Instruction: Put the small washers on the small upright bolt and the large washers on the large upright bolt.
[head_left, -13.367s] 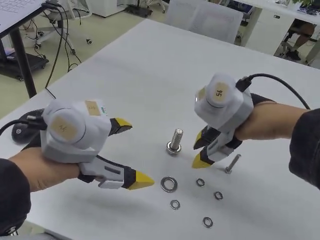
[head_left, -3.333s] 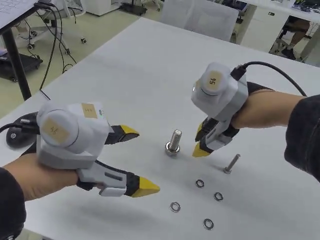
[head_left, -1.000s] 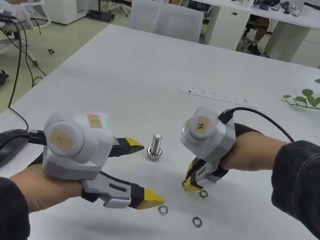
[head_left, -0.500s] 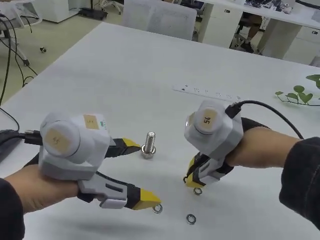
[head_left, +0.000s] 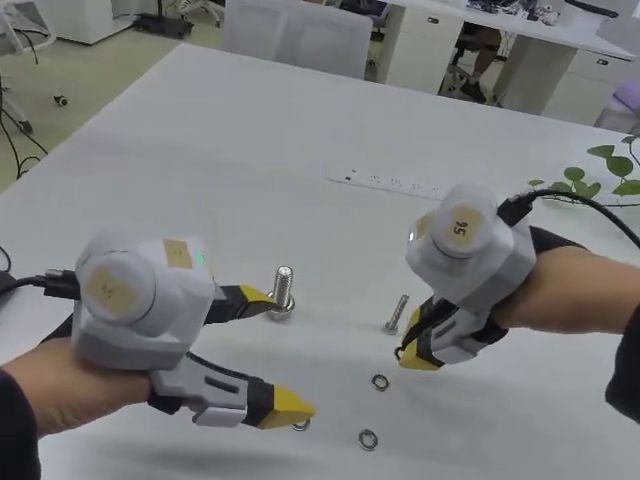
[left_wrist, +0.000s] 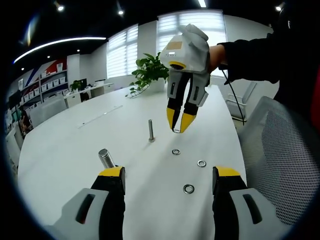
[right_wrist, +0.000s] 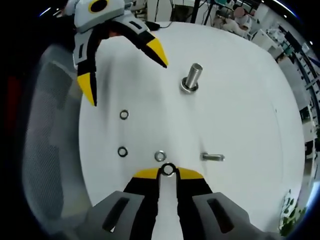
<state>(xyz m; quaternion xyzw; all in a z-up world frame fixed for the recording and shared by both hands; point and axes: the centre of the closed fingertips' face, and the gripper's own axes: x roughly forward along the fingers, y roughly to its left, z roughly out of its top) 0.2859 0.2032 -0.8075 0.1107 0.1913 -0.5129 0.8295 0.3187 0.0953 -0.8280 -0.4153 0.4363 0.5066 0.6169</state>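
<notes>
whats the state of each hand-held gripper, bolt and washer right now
left hand-held gripper: open, empty
right hand-held gripper: shut on held small washer
held small washer: pinched between the right tips
large bolt: upright, large washer around its base
small bolt: upright, no washer seen on it
loose small washers: three, flat on the table

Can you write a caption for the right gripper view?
Right gripper holds a small washer in its shut jaws.

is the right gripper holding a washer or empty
Holding one. The right gripper is shut on a small washer, pinched between its yellow tips in the right gripper view.
</notes>
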